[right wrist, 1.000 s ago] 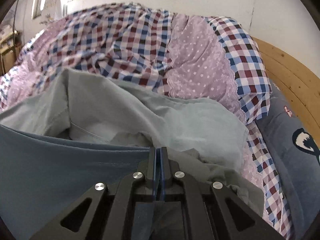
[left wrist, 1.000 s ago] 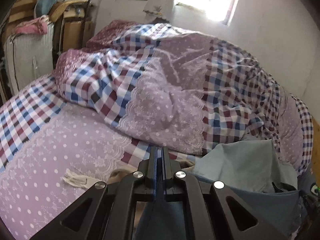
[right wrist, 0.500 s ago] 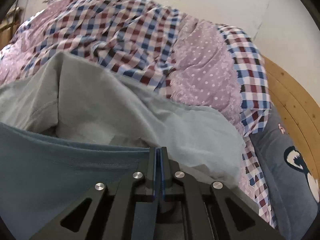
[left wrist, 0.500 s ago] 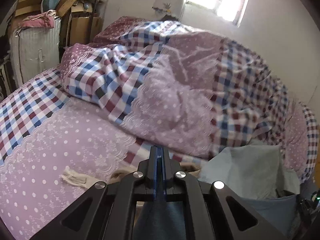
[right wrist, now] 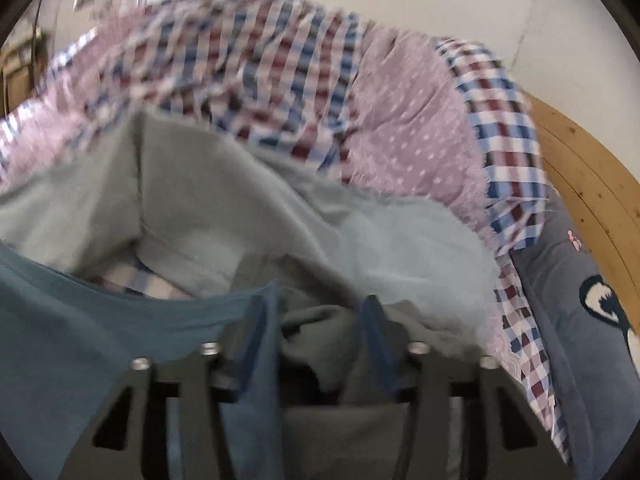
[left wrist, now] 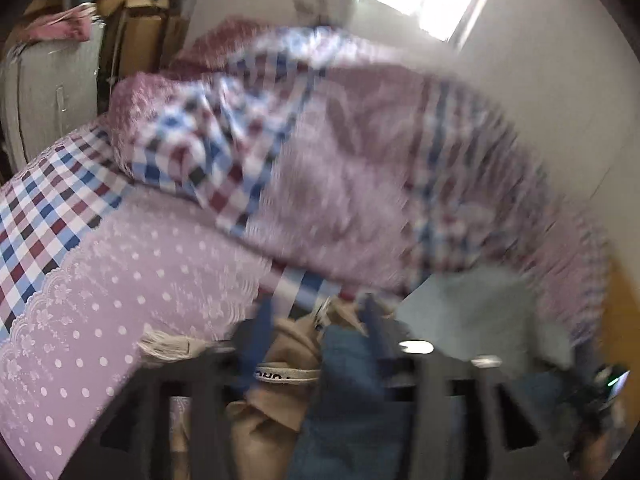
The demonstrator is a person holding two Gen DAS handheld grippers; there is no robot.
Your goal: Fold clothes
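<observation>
Left gripper (left wrist: 316, 316): jaws spread wide, gripping nothing; blue shirt (left wrist: 348, 392) at 6 o'clock. Right gripper (right wrist: 316, 312): jaws equally wide, empty; quilt (right wrist: 408, 136) at 12 o'clock.

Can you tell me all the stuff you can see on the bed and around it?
Blue garment: one, dusty blue, nearest the cameras, draped at the fingers of both grippers.
Grey-green garment: one, pale, behind the blue one.
Tan garment: one, beige, beside the blue one, with a printed band.
Quilt: one, pink dots with blue-and-red check, heaped on the bed.
Bed sheet: one, same pattern, lying flat.
Pillow: one, dark blue with a cartoon print, by the headboard.
Headboard: one, wooden.
Suitcase: one, grey-white, past the bed.
Left gripper: fingers open.
Right gripper: fingers open.
</observation>
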